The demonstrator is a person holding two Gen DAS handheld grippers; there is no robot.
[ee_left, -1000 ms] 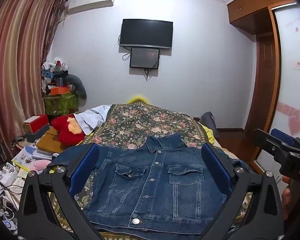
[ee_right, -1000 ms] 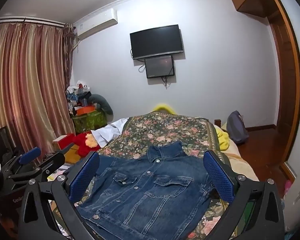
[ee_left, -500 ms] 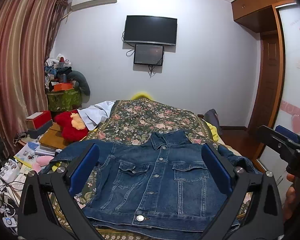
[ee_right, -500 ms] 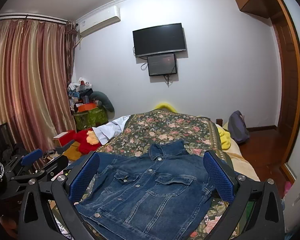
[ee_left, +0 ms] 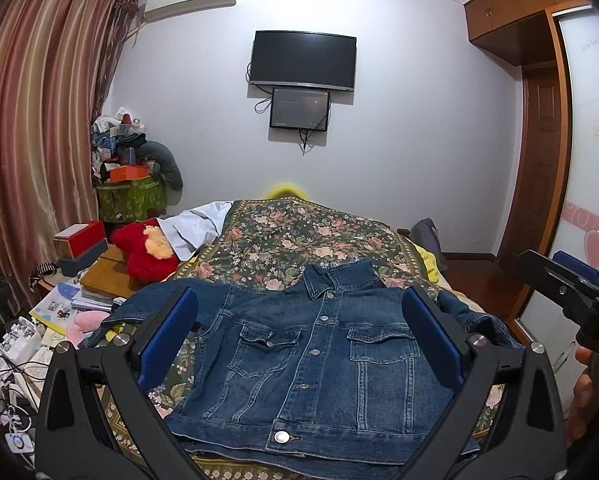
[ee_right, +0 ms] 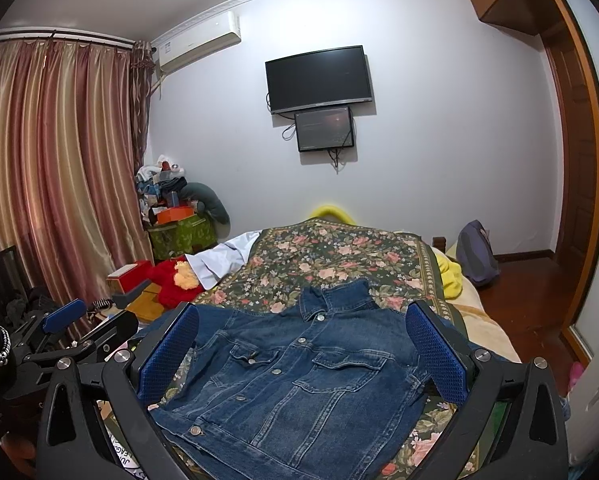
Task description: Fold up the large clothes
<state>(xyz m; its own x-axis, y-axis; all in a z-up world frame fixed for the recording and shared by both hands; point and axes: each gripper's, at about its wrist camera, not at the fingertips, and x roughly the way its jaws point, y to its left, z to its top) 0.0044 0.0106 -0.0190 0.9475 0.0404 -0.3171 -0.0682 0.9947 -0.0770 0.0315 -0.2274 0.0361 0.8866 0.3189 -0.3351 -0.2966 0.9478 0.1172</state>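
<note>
Two wide-open, empty grippers [ee_left: 299,340] [ee_right: 302,344] above denim jacket [ee_left: 319,360]; fingertip [ee_left: 583,384] only in left view.

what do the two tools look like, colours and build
Both match: the left tool and right tool have black angular frames with triangular cut-outs and silver screw heads at the joints. Each finger carries a long blue pad with a fine grid texture. White lettering on the right tool's body is cut off by the picture's edge.
</note>
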